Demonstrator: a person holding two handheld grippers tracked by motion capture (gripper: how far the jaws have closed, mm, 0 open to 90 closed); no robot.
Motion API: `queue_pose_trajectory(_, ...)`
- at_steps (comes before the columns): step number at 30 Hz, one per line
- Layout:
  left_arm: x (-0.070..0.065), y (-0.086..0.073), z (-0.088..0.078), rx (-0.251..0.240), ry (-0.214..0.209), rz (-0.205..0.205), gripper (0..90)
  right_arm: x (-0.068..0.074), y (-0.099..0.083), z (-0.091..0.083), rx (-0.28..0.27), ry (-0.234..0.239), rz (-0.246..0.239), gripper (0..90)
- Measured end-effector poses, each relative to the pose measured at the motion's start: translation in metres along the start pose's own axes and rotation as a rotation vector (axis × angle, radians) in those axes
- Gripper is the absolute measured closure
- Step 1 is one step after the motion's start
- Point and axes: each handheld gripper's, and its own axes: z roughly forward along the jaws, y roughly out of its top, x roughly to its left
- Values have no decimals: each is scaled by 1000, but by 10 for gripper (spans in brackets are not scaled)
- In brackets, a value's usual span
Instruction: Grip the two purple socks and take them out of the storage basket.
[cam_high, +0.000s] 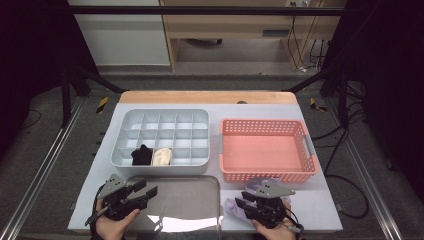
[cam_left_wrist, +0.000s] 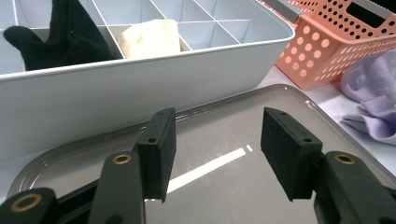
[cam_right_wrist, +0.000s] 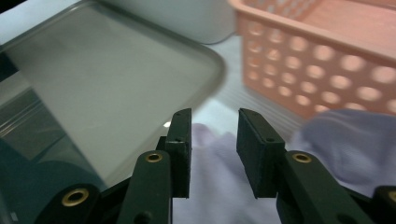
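A lilac cloth (cam_high: 231, 206) lies crumpled on the white table by the front right, between the grey tray (cam_high: 190, 200) and the salmon basket (cam_high: 265, 121). My right gripper (cam_high: 244, 200) hovers just over it. In the right gripper view its jaws (cam_right_wrist: 215, 149) stand apart, the lilac cloth (cam_right_wrist: 210, 191) showing under the gap and no pad pressing it. My left gripper (cam_high: 146, 188) is open over the tray's left end. The left gripper view shows nothing between its jaws (cam_left_wrist: 215, 149) but the bare tray (cam_left_wrist: 219, 126).
A grey divided organizer (cam_high: 165, 116) stands behind the tray, with a black sock (cam_high: 141, 155) and a cream one (cam_high: 162, 156) in neighbouring front compartments. The salmon basket to its right has nothing in it. The table's front edge is close behind both hands.
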Motion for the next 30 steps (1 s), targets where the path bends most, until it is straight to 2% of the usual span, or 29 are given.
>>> queue_pose_trajectory(4,-2,0,-2,-6,-1,0,454,15,1,7,20,40,-27,669)
queue_pose_trajectory(7,-3,1,-2,-7,-2,-1,454,21,0,14,36,47,-39,657)
queue_pose_trajectory(9,-5,0,-2,-5,-5,0,454,26,-2,27,75,40,-52,623)
queue_pose_trajectory(11,-5,0,-2,-5,-7,2,454,27,-3,31,88,34,-58,604)
queue_pose_trajectory(12,-6,0,-2,-6,-7,3,454,28,-4,35,105,13,-70,583)
queue_pose_trajectory(13,-6,0,-2,-9,-9,-2,454,26,-8,42,145,-27,-86,574)
queue_pose_trajectory(16,-7,1,-3,-11,-10,-1,454,22,-11,46,156,-54,-86,677)
queue_pose_trajectory(17,-7,1,-3,-11,-10,-1,454,22,-11,46,156,-54,-86,677)
queue_pose_trajectory(18,-7,1,-2,-10,-8,-3,454,21,-9,46,172,-87,-101,794)
queue_pose_trajectory(21,-6,1,-2,-11,-6,-4,454,19,-8,44,179,-86,-94,847)
queue_pose_trajectory(24,-5,1,-2,-8,-5,-6,454,17,-2,36,148,-64,-77,855)
queue_pose_trajectory(25,-5,1,-2,-9,-6,-6,454,16,1,31,119,-47,-70,855)
queue_pose_trajectory(26,-5,2,-2,-9,-5,-5,454,16,7,23,84,-8,-56,853)
queue_pose_trajectory(27,-5,2,-2,-10,-4,-2,454,16,7,23,84,-8,-56,853)
queue_pose_trajectory(28,-5,3,-2,-11,-6,1,454,16,13,16,40,41,-46,850)
queue_pose_trajectory(30,-6,5,-2,-11,-7,2,453,19,19,13,17,95,-39,845)
